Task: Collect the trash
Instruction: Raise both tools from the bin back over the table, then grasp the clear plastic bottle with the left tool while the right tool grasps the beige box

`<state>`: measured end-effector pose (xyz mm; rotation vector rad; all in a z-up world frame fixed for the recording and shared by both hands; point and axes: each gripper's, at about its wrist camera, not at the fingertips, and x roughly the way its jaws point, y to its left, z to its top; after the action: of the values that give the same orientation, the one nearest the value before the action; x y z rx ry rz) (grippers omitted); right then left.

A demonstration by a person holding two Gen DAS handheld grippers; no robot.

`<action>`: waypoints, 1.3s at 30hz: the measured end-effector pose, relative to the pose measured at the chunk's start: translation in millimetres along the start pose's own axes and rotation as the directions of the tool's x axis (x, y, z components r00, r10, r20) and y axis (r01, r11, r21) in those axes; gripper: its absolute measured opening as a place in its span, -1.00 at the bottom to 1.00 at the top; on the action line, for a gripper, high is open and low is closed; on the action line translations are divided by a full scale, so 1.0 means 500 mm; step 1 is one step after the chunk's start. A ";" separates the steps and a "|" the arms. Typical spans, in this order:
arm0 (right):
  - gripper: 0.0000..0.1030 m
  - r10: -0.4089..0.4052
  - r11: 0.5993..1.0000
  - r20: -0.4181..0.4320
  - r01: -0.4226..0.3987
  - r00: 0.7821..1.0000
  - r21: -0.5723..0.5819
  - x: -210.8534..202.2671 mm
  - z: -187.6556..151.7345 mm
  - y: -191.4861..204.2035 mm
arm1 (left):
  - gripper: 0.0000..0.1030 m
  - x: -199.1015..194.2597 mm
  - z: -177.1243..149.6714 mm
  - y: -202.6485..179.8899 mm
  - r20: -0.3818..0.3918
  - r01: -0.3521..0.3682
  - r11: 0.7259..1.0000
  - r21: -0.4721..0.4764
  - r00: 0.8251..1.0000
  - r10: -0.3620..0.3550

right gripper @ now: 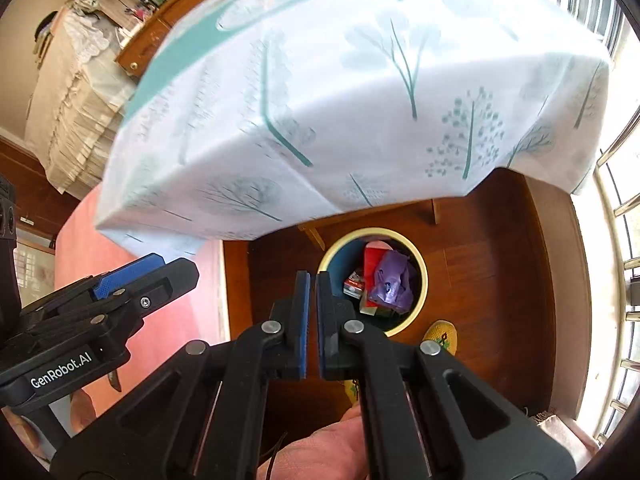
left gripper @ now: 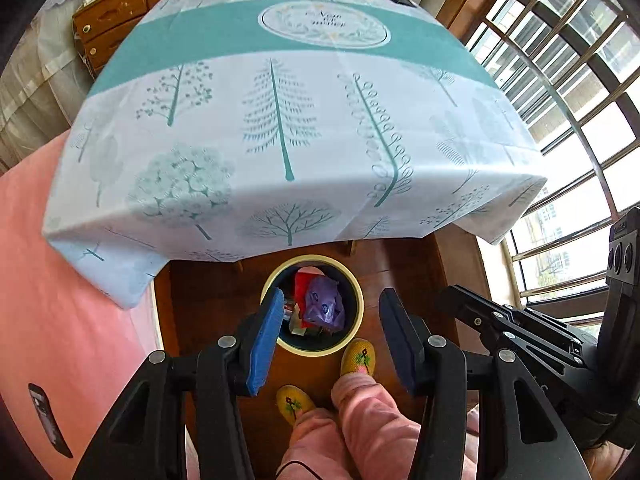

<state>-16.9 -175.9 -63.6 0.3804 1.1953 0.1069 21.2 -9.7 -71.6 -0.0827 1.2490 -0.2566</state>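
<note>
Below both grippers, on the wooden floor at the counter's (left gripper: 280, 128) near edge, the trash bin (left gripper: 358, 300) holds wrappers, left gripper (left gripper: 328, 340) empty with jaws apart, right gripper (right gripper: 313, 320) closed on nothing.

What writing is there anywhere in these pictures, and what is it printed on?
"GenRobot.AI": white letters on the side of the left gripper, seen from the right wrist view.
Round emblem on the tablecloth: script lettering, upside down and too blurred to read for sure.
Purple bag in the bin: a printed mark, too small to read.
Red packet in the bin: no legible text.
</note>
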 end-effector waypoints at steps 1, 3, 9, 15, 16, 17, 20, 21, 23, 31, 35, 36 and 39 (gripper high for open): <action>-0.98 0.006 1.000 0.013 -0.006 1.000 0.001 -0.023 0.004 0.008 | -0.02 -0.025 0.003 0.002 0.008 0.001 1.000 0.002 1.000 -0.001; -0.98 0.014 1.000 0.042 -0.014 0.999 0.001 -0.067 0.011 0.029 | -0.02 -0.075 0.009 -0.004 0.031 0.002 1.000 0.004 1.000 -0.002; -0.98 0.031 0.999 0.149 -0.027 0.988 -0.027 -0.204 0.037 0.090 | -0.02 -0.220 0.023 -0.007 0.120 0.000 1.000 0.027 0.993 -0.003; -0.98 0.046 0.999 0.264 -0.038 0.963 -0.037 -0.331 0.065 0.130 | -0.02 -0.330 0.039 0.000 0.198 -0.006 0.999 0.045 0.980 -0.003; -0.98 0.047 0.999 0.280 -0.039 0.959 -0.036 -0.347 0.069 0.134 | -0.02 -0.343 0.044 -0.002 0.207 -0.007 0.999 0.049 0.978 -0.003; -0.98 0.048 0.999 0.295 -0.039 0.954 -0.037 -0.360 0.074 0.138 | -0.02 -0.354 0.048 -0.001 0.216 -0.007 0.999 0.054 0.976 -0.005; -0.98 0.045 0.998 0.331 -0.029 0.943 -0.054 -0.394 0.084 0.154 | -0.02 -0.389 0.062 -0.004 0.239 -0.003 0.998 0.059 0.971 -0.011; -0.98 0.043 0.998 0.338 -0.025 0.940 -0.057 -0.403 0.088 0.159 | -0.02 -0.391 0.069 -0.005 0.244 -0.002 0.998 0.059 0.970 -0.012; -0.98 0.041 0.998 0.356 -0.019 0.934 -0.064 -0.419 0.099 0.166 | -0.02 -0.396 0.084 -0.008 0.250 -0.005 0.998 0.060 0.968 -0.010; -0.98 0.036 0.998 0.378 -0.015 0.925 -0.060 -0.401 0.170 0.176 | -0.02 -0.375 0.172 0.017 0.260 -0.019 0.999 0.034 0.966 0.009; -0.98 0.039 0.998 0.366 -0.020 0.930 -0.055 -0.359 0.234 0.165 | -0.02 -0.331 0.237 0.032 0.247 -0.034 0.999 0.012 0.968 0.030; -0.98 0.041 0.998 0.360 -0.022 0.932 -0.058 -0.339 0.257 0.159 | -0.02 -0.317 0.255 0.035 0.241 -0.036 0.999 0.006 0.970 0.033; -0.98 0.051 0.997 0.338 -0.031 0.940 -0.066 -0.291 0.334 0.143 | -0.02 -0.270 0.322 0.043 0.220 -0.049 0.999 -0.021 0.974 0.052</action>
<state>91.7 -188.7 141.8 0.3550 0.8403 0.1078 137.1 30.8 100.4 -0.0900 1.0312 -0.1883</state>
